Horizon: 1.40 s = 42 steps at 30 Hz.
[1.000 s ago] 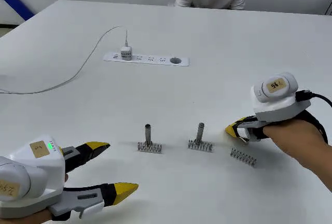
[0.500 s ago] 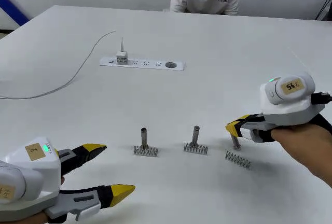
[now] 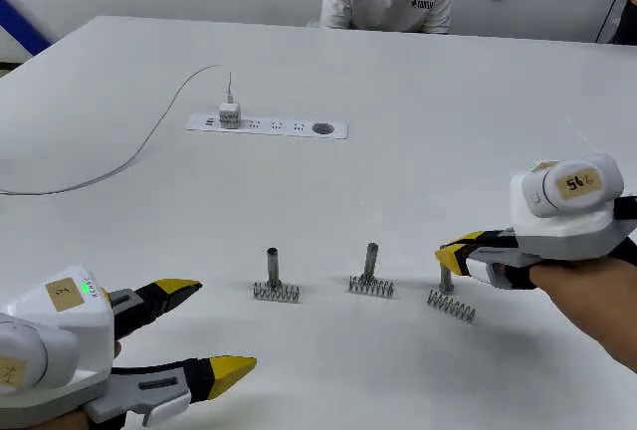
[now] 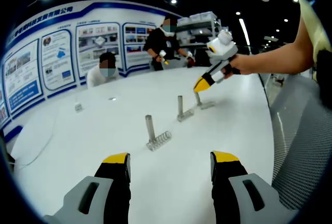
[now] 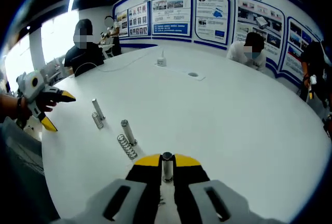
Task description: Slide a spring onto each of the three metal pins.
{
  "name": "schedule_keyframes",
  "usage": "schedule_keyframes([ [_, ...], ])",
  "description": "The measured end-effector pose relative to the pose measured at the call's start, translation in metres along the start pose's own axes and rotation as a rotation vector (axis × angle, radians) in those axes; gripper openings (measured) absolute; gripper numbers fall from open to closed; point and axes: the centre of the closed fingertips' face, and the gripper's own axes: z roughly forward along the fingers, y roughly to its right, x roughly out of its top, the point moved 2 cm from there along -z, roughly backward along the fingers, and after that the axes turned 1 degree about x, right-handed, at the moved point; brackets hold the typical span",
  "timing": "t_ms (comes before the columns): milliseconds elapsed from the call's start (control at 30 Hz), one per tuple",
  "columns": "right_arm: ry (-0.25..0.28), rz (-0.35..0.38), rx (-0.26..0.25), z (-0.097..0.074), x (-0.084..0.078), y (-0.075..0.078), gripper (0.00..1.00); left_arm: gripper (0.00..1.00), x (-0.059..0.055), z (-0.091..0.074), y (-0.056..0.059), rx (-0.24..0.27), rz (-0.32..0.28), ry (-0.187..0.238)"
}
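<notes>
Relative to the springs on the bench, the white-and-black right gripper with yellow tips (image 3: pixel 449 253) has shifted slightly toward the person's own right over the last second, and the lower shaft of the right-hand grey metal pin (image 3: pixel 446 279) now shows beneath its tips. Its jaws are closed on the upper part of that pin (the right gripper view shows the pin's top clamped between the yellow tips). The matching left gripper (image 4: pixel 170 157) hovers low over the white table (image 3: pixel 418 121), jaws wide apart and empty, well apart from the work. No spring is fitted. A small coiled steel spring (image 3: pixel 451 306) lies on its side just beside the held pin. The left grey metal pin (image 3: pixel 273 263) and the middle grey metal pin (image 3: pixel 370 261) stand upright, with the left pin's spring (image 3: pixel 276 293) and the middle pin's spring (image 3: pixel 371 287) lying at their feet. Risks, as judged: a clamp so near the pin's top would likely block a coil from entering. Any sideways drag on release could topple the pin into its spring. A spring pinched too hard may deform or flick out and roll across the smooth table.
</notes>
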Motion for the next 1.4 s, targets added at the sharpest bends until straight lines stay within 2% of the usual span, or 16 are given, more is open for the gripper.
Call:
schedule_keyframes([
  [233,0.019,-0.012,0.002,-0.001,0.0,0.0,0.09,0.64,0.001,-0.001,-0.002,0.007,-0.005,0.006],
  [1033,0.022,-0.016,0.005,-0.007,0.0,-0.003,0.1,0.64,0.002,-0.004,-0.002,0.012,0.002,0.008],
  [1200,0.032,-0.023,0.007,-0.011,0.003,-0.003,0.12,0.64,0.003,-0.003,-0.002,0.011,0.004,0.008],
  [1400,0.056,-0.046,0.004,-0.024,0.007,-0.005,0.14,0.64,0.005,-0.003,0.0,0.007,0.007,0.011],
])
